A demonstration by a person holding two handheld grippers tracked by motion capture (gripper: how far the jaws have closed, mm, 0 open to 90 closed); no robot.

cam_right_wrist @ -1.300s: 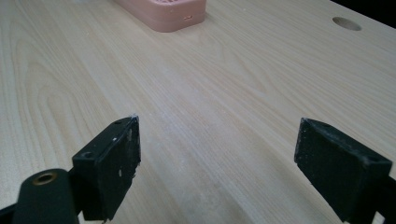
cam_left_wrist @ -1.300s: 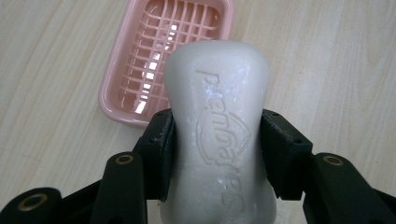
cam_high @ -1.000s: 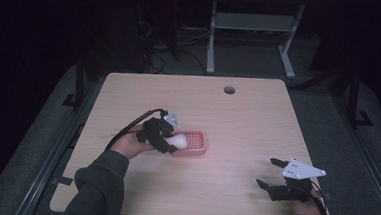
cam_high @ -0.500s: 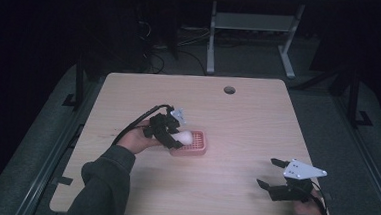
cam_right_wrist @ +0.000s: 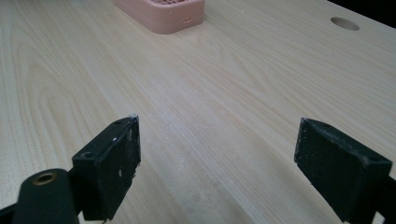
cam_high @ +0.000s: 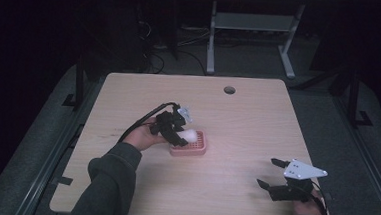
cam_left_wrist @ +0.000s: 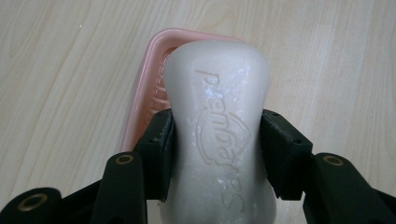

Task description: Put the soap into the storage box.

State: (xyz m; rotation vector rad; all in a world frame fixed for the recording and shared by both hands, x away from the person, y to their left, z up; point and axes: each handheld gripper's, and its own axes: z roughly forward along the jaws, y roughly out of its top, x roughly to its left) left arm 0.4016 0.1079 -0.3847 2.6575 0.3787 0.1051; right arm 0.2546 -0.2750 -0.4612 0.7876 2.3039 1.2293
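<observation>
A white bar of soap (cam_left_wrist: 218, 135) is clamped between the pads of the left gripper (cam_high: 176, 130) and is held directly over the pink soap dish (cam_high: 190, 144), which is seen just left of the centre of the high view. In the left gripper view the dish (cam_left_wrist: 144, 88) is seen beneath and beyond the bar. The carry appears nearly done; what is judged to remain is the lowering of the soap into the dish and the release. The right gripper (cam_high: 270, 176) is rested at the lower right of the worktop (cam_high: 257, 126), its jaws held wide apart on nothing. Compared with the frame a second earlier, the left gripper and soap are found shifted slightly toward the right and upward in the picture, further over the dish; the right gripper is unchanged.
</observation>
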